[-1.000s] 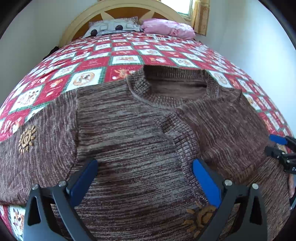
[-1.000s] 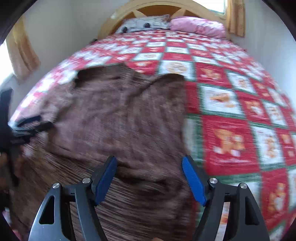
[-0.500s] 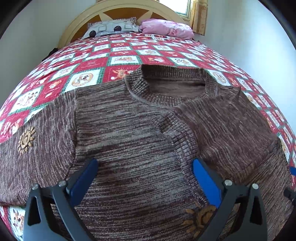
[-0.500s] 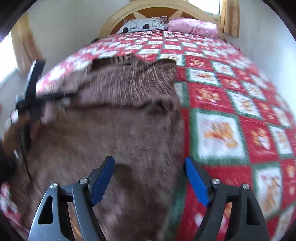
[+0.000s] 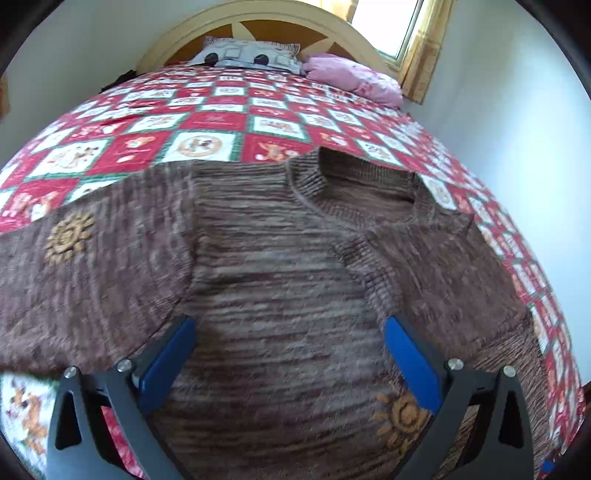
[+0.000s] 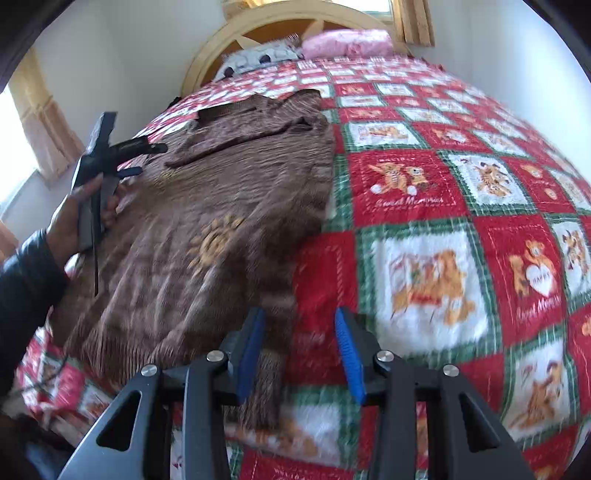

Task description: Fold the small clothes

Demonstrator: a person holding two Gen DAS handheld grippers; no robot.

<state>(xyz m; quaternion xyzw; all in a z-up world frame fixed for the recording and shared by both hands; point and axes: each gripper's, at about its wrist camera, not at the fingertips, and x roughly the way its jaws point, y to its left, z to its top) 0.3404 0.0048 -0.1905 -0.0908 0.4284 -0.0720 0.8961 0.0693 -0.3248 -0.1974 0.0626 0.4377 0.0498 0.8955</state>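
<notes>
Right gripper [image 6: 299, 354] fingers had just been closing, now narrowed, still gapped; sweater hem corner lay between them but blur hid pad contact, grasp not confirmed. Gripper had swung from sweater's middle out to its lower edge near quilt [image 6: 424, 280]. Left gripper [image 5: 288, 354] fingers released wide, hovering over sweater [image 5: 280, 280], barely shifted. Sweater flat on bed, one sleeve already folded in. Likely next: lift hem, fold upward.

Pale walls [image 5: 517, 122], arched wooden headboard [image 5: 258, 22], quilted bed [image 6: 443, 177], sunlit curtained window [image 5: 384, 33].
</notes>
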